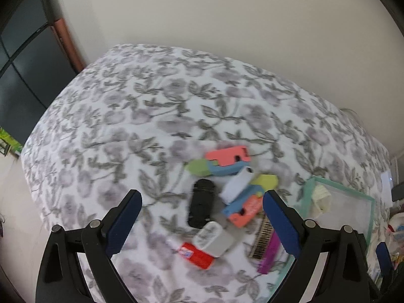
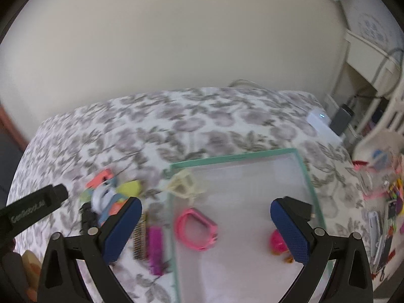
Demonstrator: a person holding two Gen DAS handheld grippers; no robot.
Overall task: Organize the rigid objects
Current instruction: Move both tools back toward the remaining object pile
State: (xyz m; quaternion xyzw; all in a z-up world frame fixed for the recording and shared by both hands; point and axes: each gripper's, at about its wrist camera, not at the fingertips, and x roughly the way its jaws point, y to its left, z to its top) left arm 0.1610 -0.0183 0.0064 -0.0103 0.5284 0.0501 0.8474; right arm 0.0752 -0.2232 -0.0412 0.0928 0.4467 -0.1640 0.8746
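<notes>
On a bed with a grey floral-print cover (image 1: 156, 106), a heap of small rigid plastic items lies loose; left gripper (image 1: 202, 199) hangs over it, blue pads spread wide, nothing between them; right gripper (image 2: 205, 209) likewise wide apart and empty, above the translucent shallow tray with a mint-green rim (image 2: 306, 174).

Heap, seen from the left wrist: coral-and-blue snap-together blocks (image 1: 228, 156); lime-green piece (image 1: 199, 166); black oblong clip-like thing (image 1: 202, 203); white rectangular block (image 1: 237, 184); grey-white charger-shaped box (image 1: 214, 238); red small tube or box (image 1: 198, 255); purple-handled brush with dark bristles (image 1: 265, 242) just beside the tray edge. All blurred; exact identities uncertain.

Tray already holds a pink plastic ring-shaped band (image 2: 195, 228), a cream lattice-like piece (image 2: 183, 184) at its far left corner, and a magenta small object (image 2: 277, 240) partly behind the right pad; probably sorted-in items, so the tray looks like the collection point.

Judgement: left tongs pre-opened for a pick from the heap, black clip or grey box nearest the gap; most items not yet moved; task early.
</notes>
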